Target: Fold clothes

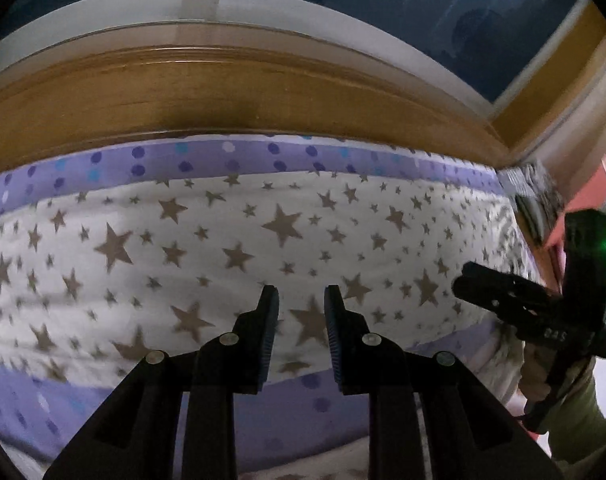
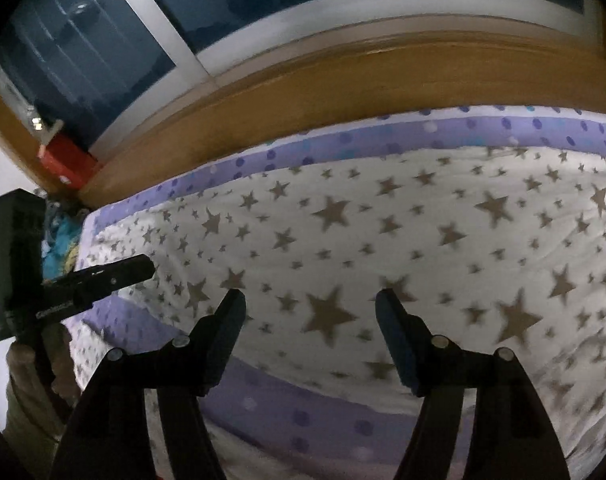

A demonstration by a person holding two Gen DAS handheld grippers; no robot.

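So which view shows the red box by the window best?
The right wrist view: the red box sits unblocked on the wooden ledge. The left wrist view shows only a reddish sliver at its right edge, cut off by the right gripper.

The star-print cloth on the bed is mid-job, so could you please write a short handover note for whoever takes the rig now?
Left gripper: open, narrow gap, empty, above the star-print cloth.
Right gripper: open wide, empty, above the same cloth.
Cloth: spread over the purple dotted sheet, by the wooden ledge under the window.
Done: no fold visible; the frames are blurred.
Left: grip the near edge with both grippers and start folding.
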